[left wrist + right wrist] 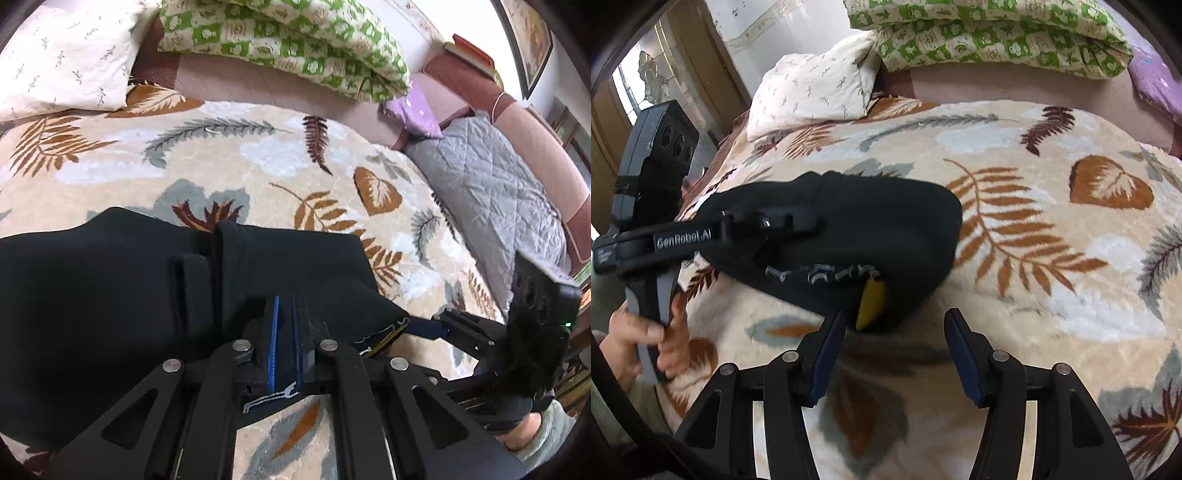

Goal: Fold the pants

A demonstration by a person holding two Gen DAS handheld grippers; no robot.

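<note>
Black pants lie folded in layers on the leaf-patterned blanket. My left gripper is shut on their near edge, the dark cloth pinched between its blue pads. In the right wrist view the pants form a compact black bundle with a yellow label and white stitching at the near edge. My right gripper stands open just short of that edge, nothing pressed between its fingers. The left gripper reaches in from the left over the pants, held by a hand.
A white pillow and a green checked quilt lie at the head of the bed. To the right are a grey quilted cover and a purple cloth. A doorway is at the left.
</note>
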